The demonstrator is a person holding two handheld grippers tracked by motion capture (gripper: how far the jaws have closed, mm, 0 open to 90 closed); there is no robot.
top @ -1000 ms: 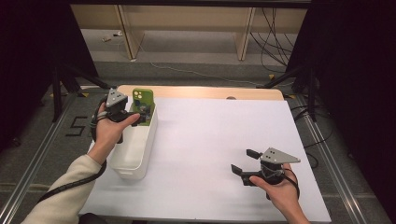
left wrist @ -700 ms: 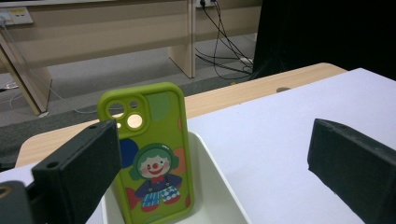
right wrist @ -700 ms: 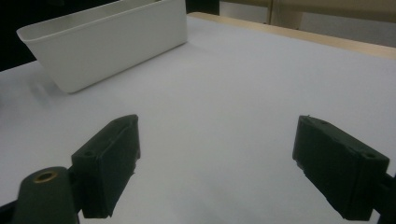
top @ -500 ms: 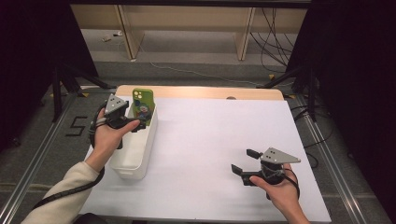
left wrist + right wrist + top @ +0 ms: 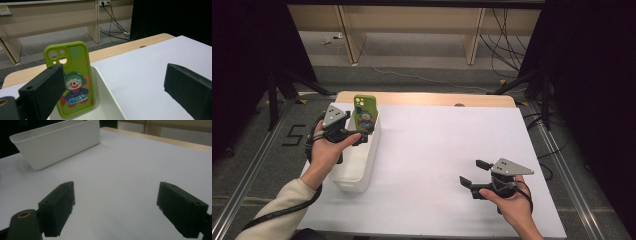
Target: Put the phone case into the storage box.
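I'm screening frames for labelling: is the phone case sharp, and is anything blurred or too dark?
Left gripper view: the phone case is sharp and the near jaws are soft. Right gripper view: the white bin is slightly soft. High view: evenly lit table, dark surroundings.

- A black numeral "5" (image 5: 293,135) is marked on the grey floor left of the table (image 5: 452,150) — the one readable sign.
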